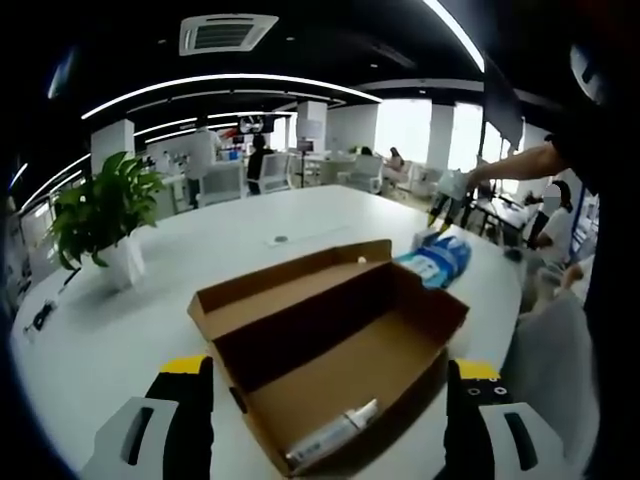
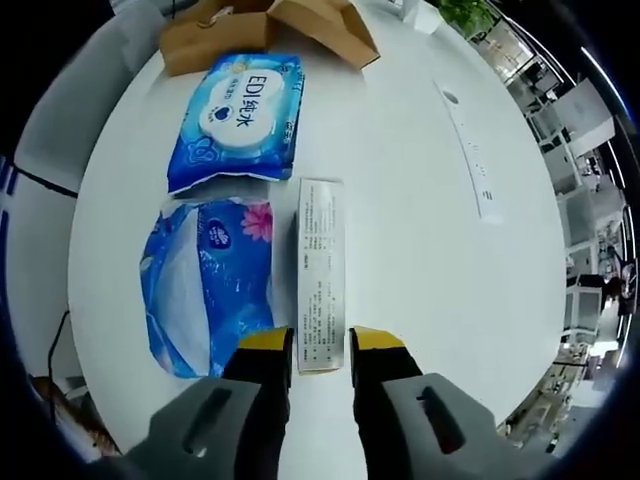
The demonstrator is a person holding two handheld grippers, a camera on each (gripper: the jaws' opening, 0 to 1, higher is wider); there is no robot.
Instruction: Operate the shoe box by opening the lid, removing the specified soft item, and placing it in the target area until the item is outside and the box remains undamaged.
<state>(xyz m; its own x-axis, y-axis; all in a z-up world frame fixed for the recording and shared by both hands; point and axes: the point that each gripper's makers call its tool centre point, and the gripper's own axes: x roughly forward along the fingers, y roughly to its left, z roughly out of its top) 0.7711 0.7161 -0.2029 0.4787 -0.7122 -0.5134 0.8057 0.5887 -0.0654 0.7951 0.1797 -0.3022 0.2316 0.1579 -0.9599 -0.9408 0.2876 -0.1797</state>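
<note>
Straddling white carton (image 2: 320,275), right claw (image 2: 320,352)

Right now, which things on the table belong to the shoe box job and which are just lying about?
Job: open shoe box; tube lying in it; blue soft packs and; slim white carton between the right hand-held gripper's jaws.

Lying about: potted plant; small round object on the table.

At the bottom centre the right gripper (image 2: 320,352) straddles the near end of a slim white carton (image 2: 321,272) on the white table (image 2: 420,200), two blue tissue packs (image 2: 235,120) lying left, the brown shoe box (image 2: 270,25) at top.
</note>
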